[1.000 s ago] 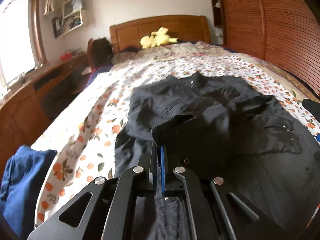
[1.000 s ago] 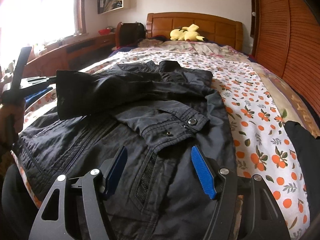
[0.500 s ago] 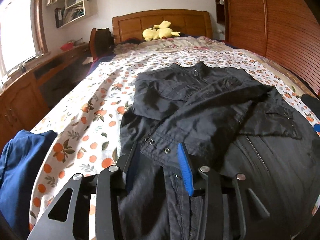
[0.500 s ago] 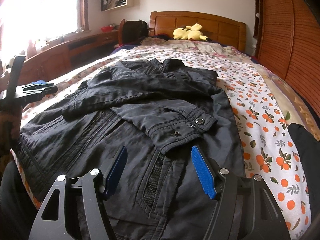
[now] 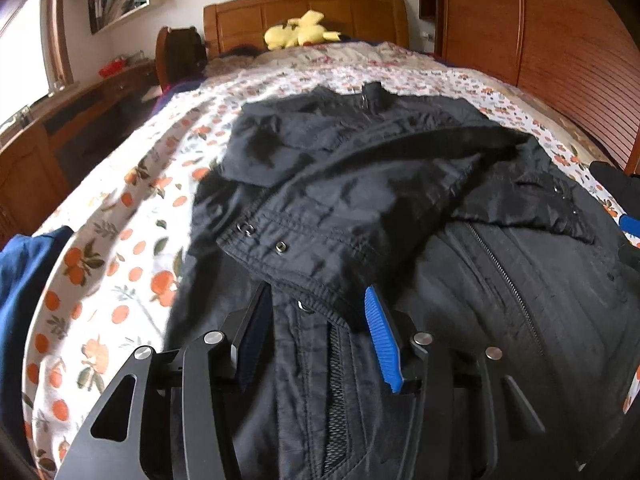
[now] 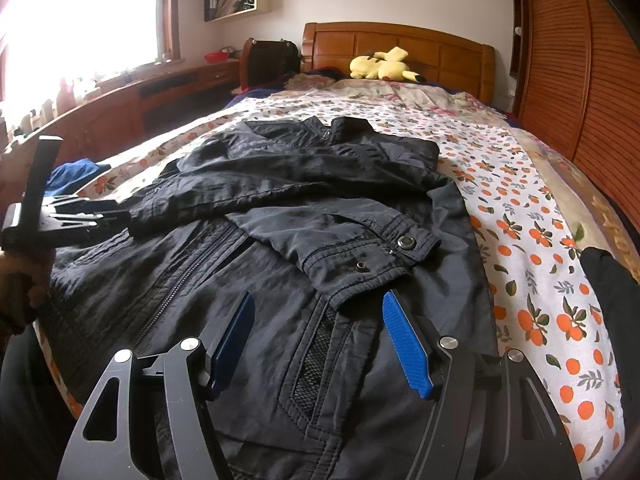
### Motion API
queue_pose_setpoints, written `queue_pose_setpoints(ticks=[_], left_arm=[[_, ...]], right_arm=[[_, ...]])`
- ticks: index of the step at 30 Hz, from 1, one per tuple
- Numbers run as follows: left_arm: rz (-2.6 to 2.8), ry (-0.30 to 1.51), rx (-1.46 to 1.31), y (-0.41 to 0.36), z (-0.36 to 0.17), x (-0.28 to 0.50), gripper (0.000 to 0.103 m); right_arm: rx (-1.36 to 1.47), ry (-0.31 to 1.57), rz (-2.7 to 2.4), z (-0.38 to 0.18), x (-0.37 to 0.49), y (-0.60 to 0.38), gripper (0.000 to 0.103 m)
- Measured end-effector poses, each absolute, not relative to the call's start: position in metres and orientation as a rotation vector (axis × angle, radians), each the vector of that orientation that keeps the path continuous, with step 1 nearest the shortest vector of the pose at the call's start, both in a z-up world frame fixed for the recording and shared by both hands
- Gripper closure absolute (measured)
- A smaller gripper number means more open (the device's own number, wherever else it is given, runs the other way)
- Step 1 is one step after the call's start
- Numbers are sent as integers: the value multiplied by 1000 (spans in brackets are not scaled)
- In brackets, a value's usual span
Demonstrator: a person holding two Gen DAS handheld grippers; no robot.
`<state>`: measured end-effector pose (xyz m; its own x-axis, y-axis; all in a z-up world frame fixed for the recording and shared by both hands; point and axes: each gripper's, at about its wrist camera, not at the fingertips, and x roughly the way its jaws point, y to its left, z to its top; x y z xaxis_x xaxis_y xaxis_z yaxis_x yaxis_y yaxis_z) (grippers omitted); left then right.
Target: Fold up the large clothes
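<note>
- The left gripper's (image 5: pixel 316 328) two fingers, one faced with a ribbed blue pad (image 5: pixel 382 340), were opening and pressed on nothing; the hem of a sleeve cuff (image 5: pixel 288 258) lay just ahead of them, loose on the jacket. The right gripper's (image 6: pixel 320 344) fingers stood wide apart and empty, hovering over the jacket's lower front.
- The bed (image 6: pixel 532 216) filled the room, covered in a white sheet printed with oranges and leaves, under a panelled wooden headboard (image 6: pixel 400 46).
- A large black jacket (image 6: pixel 248 280) lay spread front-up across the near half of the bed, collar toward the headboard. Its cloth looked thin, crinkled and faintly shiny, likely a light woven shell that would slide and hold soft creases.
- Both sleeves were laid across the chest: one crossing from the left, the other (image 6: pixel 352 248) ending in a stitched, ribbed cuff with metal snap studs.
- A metal zip (image 6: pixel 188 276) ran down the centre, and a mesh-lined pocket slit (image 6: pixel 316 352) sat beside it.
- Judged from this layout, the sleeve-folding step looked finished on both sides, with the left sleeve being let go.
- The next move probably called for both grippers to pinch the bottom hem at its two corners and carry it up toward the collar, keeping the sleeves from sliding out.
- A yellow plush toy (image 6: pixel 382 65) rested by the headboard, and a blue garment (image 6: pixel 74 174) lay at the bed's left edge.
</note>
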<state>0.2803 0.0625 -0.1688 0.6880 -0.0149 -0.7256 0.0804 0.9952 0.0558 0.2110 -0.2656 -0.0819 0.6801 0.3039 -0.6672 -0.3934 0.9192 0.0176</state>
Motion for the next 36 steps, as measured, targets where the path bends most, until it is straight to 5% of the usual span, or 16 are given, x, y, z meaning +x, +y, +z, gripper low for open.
queue_pose_setpoints(ticks=[6,8,10,11,27,32,34,36], left_arm=[[-69,844,97,55,-176,288,52],[-80,855,95,53,-178,292,63],[-79,861,91,54,-178,294,91],[-95,861,80,54,-178,293,94],[-156,702,54,38,-124,217,98],[-123,683,66,42,-121,210,85],[-111,668,60,46,-118,205,50],[-95,643,53,51,-115,198,31]], right_arm=[[-133,723,394,-82,211,-265,39],[-132,721,396,-82,211,-264,39],[-133,719,398,-81,210,-263,39],[-133,719,398,-81,210,-264,39],[-132,715,400,-80,209,-268,39],[-135,719,399,-81,210,-267,39],[-137,719,400,-81,210,-267,39],[-137,721,401,-81,211,-267,39]])
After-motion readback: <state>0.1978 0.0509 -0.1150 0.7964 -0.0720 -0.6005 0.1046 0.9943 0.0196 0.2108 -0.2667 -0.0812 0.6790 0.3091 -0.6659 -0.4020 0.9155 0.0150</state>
